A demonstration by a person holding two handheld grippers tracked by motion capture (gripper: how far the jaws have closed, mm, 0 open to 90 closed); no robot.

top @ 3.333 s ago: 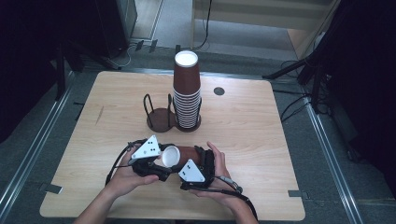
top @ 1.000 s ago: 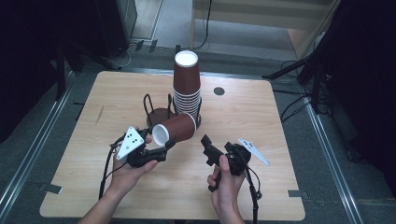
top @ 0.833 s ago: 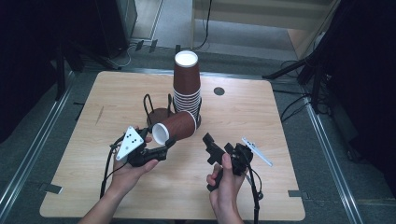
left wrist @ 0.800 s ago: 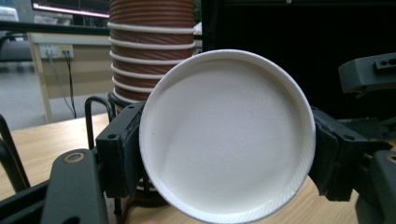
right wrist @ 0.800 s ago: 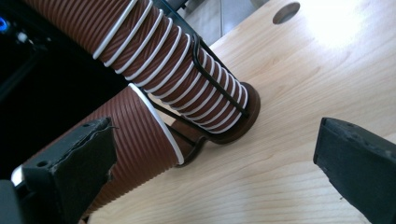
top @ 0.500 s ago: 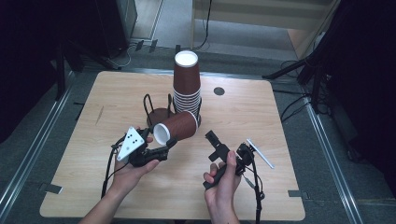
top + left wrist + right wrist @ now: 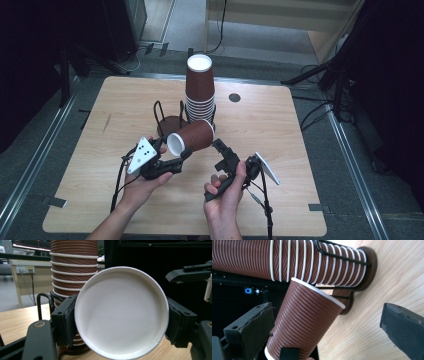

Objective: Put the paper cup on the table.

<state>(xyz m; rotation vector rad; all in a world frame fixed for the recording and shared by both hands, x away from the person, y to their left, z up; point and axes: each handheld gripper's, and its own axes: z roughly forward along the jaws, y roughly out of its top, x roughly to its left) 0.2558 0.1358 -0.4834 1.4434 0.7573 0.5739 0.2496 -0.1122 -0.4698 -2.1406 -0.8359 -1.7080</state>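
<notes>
High view: left tool [image 7: 184, 153] clamped on brown cup [image 7: 192, 139], cup tilted, just in front of cup stack [image 7: 200, 87] in rack on bench [image 7: 280, 125]. Right tool [image 7: 220, 147] near cup base.
Left gripper view: cup mouth [image 7: 121, 315] between pads.
Right gripper view: jaws wide, cup [image 7: 305, 322] between, untouched.

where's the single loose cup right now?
In the high view, the loose cup lies on its side above mid-table, gripped at its base by the left gripper, just in front of the cup stack in its holder.
</notes>
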